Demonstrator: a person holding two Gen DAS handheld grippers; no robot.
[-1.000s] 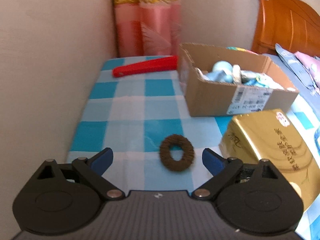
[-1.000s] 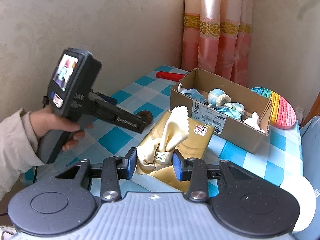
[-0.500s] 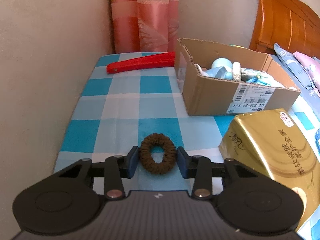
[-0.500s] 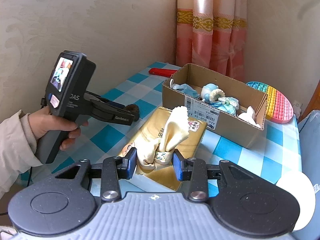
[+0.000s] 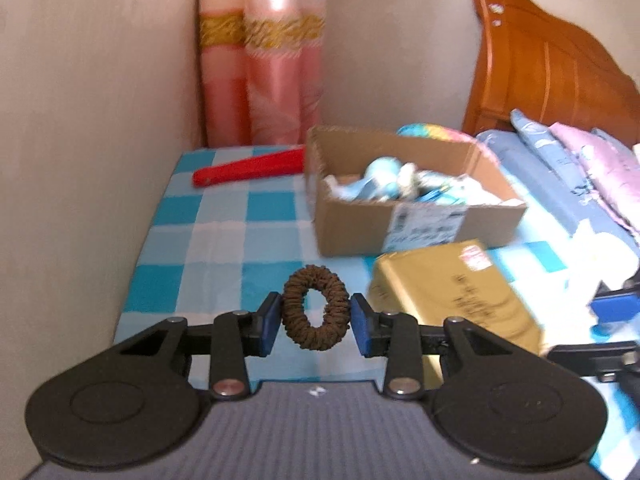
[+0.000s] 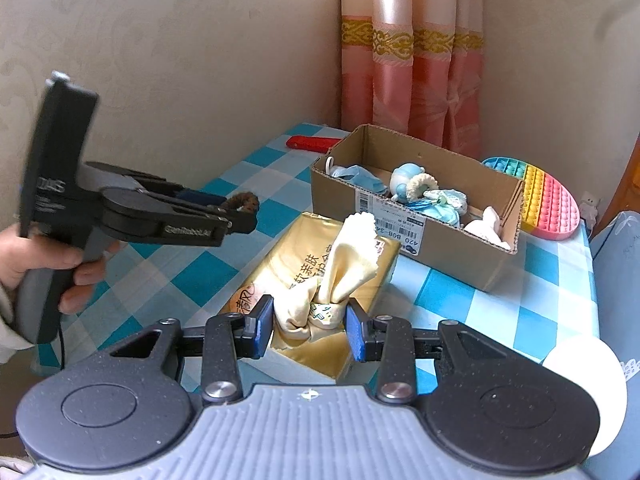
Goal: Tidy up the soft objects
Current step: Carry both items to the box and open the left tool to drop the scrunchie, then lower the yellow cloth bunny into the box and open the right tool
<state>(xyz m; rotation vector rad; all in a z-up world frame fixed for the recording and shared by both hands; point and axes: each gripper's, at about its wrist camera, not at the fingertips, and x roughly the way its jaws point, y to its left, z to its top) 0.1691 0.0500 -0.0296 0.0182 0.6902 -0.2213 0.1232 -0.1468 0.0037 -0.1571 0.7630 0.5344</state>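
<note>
My left gripper (image 5: pixel 316 322) pinches a brown scrunchie (image 5: pixel 316 307) across its width, the ring standing on edge between the blue pads and lifted clear of the checked cloth (image 5: pixel 224 236); my right gripper (image 6: pixel 310 326) is clamped on a bunched yellow cloth (image 6: pixel 332 284), held just above the gold tissue pack (image 6: pixel 304 264). From the right wrist view the left gripper (image 6: pixel 240 210) shows side-on at the left, its tips and the scrunchie (image 6: pixel 242 202) pointing toward the cardboard box (image 6: pixel 452 246) — the likely home for both items, I judge, since it already holds a few pale blue and white soft things. The box lies ahead and to the right of the left fingers, ahead and slightly right of the right fingers, its long axis running back to the right, away from the curtain corner. The right gripper looks the nearer of the two, with only the tissue pack between it and the box's front wall — the left has more open table to cross. A red fan (image 5: pixel 248 168) lies beside the box's far left corner.
</note>
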